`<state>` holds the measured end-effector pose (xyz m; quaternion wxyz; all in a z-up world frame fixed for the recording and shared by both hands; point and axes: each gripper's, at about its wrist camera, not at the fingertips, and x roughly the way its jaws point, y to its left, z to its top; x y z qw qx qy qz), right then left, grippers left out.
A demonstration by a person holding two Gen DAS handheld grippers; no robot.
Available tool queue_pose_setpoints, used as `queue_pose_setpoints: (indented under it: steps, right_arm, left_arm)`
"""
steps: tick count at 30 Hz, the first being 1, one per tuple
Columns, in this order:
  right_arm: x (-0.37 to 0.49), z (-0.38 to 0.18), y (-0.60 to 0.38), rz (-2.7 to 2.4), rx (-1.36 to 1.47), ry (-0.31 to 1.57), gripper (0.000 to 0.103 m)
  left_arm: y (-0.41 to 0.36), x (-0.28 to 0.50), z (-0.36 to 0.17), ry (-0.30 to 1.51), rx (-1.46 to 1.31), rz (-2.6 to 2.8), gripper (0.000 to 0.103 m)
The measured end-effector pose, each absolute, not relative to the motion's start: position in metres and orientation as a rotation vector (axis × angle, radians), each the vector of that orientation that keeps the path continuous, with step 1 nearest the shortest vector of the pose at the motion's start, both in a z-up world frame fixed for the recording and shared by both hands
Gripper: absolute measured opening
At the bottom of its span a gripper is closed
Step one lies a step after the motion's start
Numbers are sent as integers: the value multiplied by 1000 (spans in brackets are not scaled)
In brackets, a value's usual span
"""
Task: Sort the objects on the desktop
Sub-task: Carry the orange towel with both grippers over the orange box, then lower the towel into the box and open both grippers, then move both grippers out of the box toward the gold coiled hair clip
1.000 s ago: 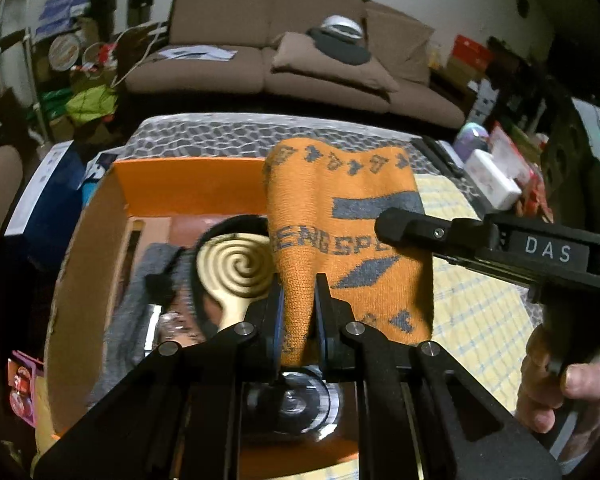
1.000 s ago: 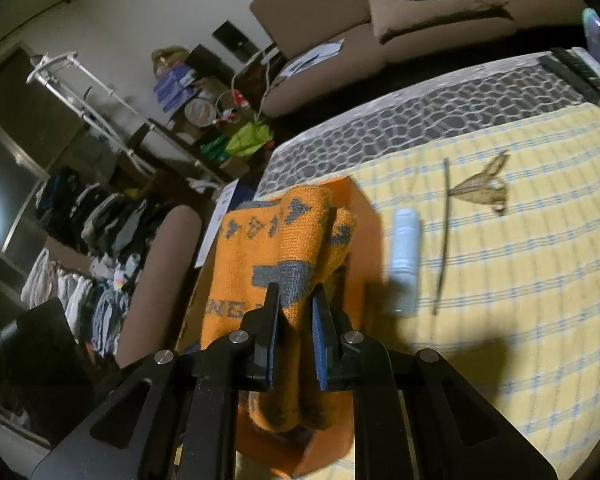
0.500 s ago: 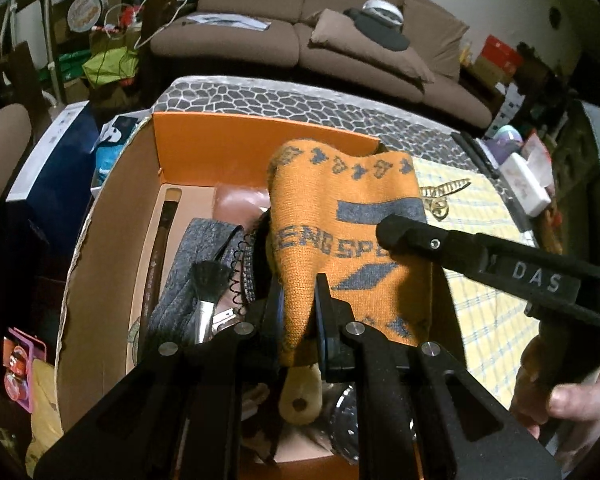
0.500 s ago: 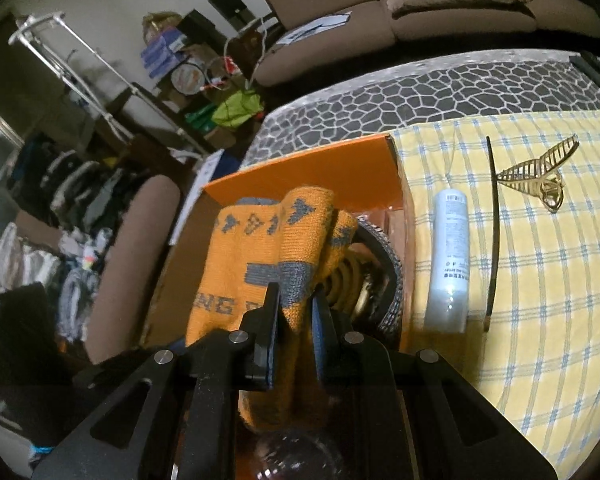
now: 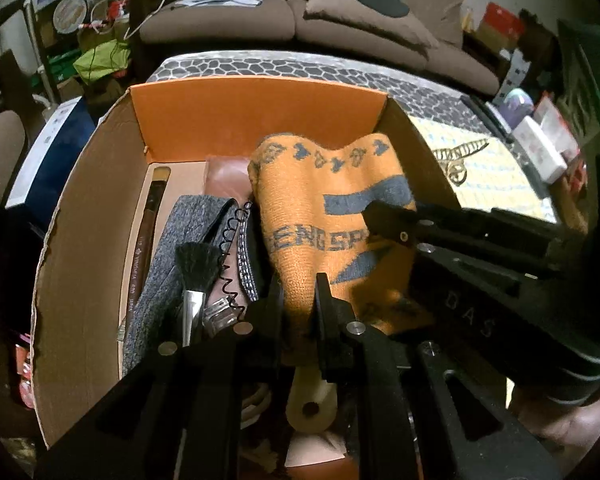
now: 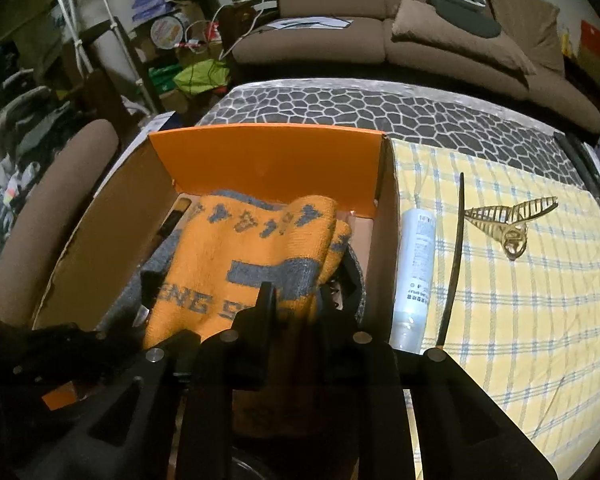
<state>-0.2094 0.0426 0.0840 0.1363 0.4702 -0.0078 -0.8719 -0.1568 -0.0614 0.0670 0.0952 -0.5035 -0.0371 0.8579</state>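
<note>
Together, grippers pinch towel [image 5: 324, 216] over box [image 5: 256, 116].

The cardboard box [image 5: 80, 240] is crowded: the orange towel [image 5: 324, 220] fills its right half, with a makeup brush [image 5: 194, 280], grey cloth [image 5: 180, 236] and long brush [image 5: 146, 240] on the left. Outside the right wall, a white bottle [image 6: 414, 272], black stick [image 6: 454, 256] and gold hair clip [image 6: 508, 220] occupy the yellow checked cloth [image 6: 540, 320]; its near right area lies open.

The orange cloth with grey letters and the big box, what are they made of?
The orange cloth with grey letters looks like knitted or terry fabric: fuzzy, looped surface, soft folds. The big orange-lined box seems to be cardboard: matte brown walls with a rough torn edge.
</note>
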Motion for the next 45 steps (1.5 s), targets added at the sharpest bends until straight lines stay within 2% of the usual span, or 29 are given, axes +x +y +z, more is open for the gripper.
queue_pose_setpoints:
  steps: [2,6,8,14,18,21,27,34,39,41,45]
  right_arm:
    - [-210,84,45,-2517,1364,-39,21]
    - [-208,98,57,-2516,1330,-124,32]
    - [-206,107,65,-2509,1304,-168,33]
    - [-202,137,108,-2555,1240,-324,39]
    - [-199,143,147,-2620,1228,-401,47]
    - [-198,139,173,-2654,1249,-447,50]
    - [-198,117,201,-2665,1342,-486,50]
    - [-190,113,223,-2676,1369,-481,51]
    - [-183,113,248,-2695,1373,-470,63]
    - [-181,112,261,-2704,1375,-487,65]
    - [-181,111,288,-2708,1377,-549,68]
  left_arm:
    - [-61,-156,68,-101,-1500,2546,16]
    - [-67,-156,72,-144,-1506,2558,23]
    - [-73,-156,78,-194,-1489,2566,35]
    - [-85,-146,103,-270,-1387,2646,62]
    - [-82,-138,117,-290,-1305,2661,73]
    - [-73,-135,123,-286,-1268,2662,75]
    - [-48,-132,130,-276,-1213,2636,75]
    - [-4,-126,132,-161,-1182,2592,75]
    - [32,-130,132,-68,-1205,2570,78]
    - [43,-135,131,-55,-1210,2566,83]
    - [67,-157,129,-64,-1243,2536,85]
